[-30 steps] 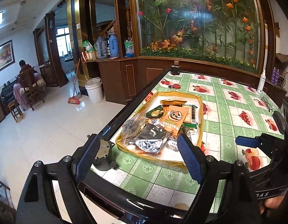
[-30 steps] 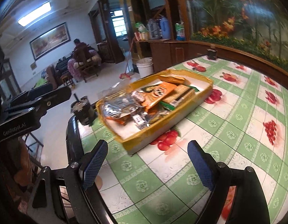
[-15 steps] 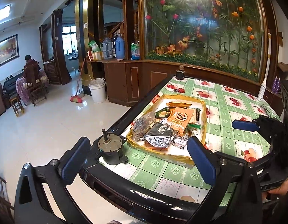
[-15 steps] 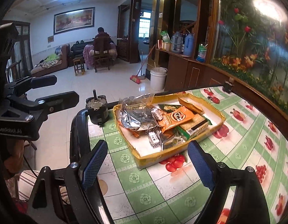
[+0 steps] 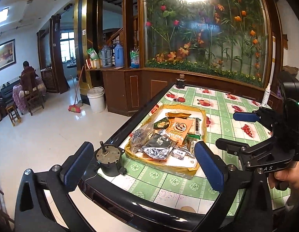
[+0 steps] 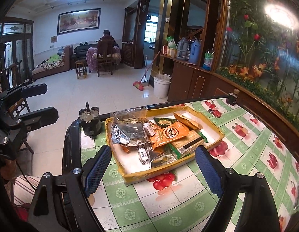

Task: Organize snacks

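1. A green-tiled table (image 6: 168,208) carries a yellow tray (image 6: 220,135) of snack packets.
2. The orange packet (image 6: 168,134) lies dead ahead of the right gripper (image 6: 153,168), long axis slanting right.
3. The left gripper (image 5: 143,162) sits farther back; jaws on both are wide apart and empty.

I am looking into a home, a big living and dining room. I see a dark brown sofa (image 6: 52,65) with a long framed painting (image 6: 78,20) above it, and a person sitting on a wooden chair (image 6: 105,55) at a small table. A broom (image 6: 142,79) leans near a white plastic bucket (image 6: 162,86). Blue and grey thermos jugs (image 6: 188,51) stand on a brown wooden cabinet (image 6: 190,81).
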The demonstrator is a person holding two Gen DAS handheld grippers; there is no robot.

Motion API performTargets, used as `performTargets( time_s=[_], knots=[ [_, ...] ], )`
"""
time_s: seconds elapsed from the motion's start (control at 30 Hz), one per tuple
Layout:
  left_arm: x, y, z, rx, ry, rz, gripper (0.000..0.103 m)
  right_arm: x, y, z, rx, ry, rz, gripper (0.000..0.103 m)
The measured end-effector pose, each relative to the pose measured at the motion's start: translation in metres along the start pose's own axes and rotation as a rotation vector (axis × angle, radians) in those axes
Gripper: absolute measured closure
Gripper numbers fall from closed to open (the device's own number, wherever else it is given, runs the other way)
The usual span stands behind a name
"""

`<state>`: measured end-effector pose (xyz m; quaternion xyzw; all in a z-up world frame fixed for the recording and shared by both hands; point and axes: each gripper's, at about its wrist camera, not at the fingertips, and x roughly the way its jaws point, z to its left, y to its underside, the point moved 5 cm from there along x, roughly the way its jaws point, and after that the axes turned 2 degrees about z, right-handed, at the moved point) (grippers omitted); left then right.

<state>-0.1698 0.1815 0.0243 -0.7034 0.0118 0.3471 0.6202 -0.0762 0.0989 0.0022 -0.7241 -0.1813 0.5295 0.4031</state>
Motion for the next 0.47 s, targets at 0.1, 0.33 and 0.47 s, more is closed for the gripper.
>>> performTargets(
  time_s=[0.1, 0.33, 0.47],
  knots=[
    [-0.0025, -0.0016, -0.0025, -0.006, 0.024, -0.029, 0.0, -0.0002, -0.0002, -0.001, 0.001, -0.001, -0.001, 0.014],
    [-0.0049, -0.0017, -0.0047, 0.001, 0.04, -0.049, 0.0, 0.0046, 0.0015, 0.0013, -0.002, -0.019, -0.001, 0.014],
    [-0.0042, -0.0051, -0.0029, -0.03, 0.051, -0.031, 0.0, 0.0071, 0.0014, 0.0062, -0.008, -0.028, 0.0, 0.014]
  ],
)
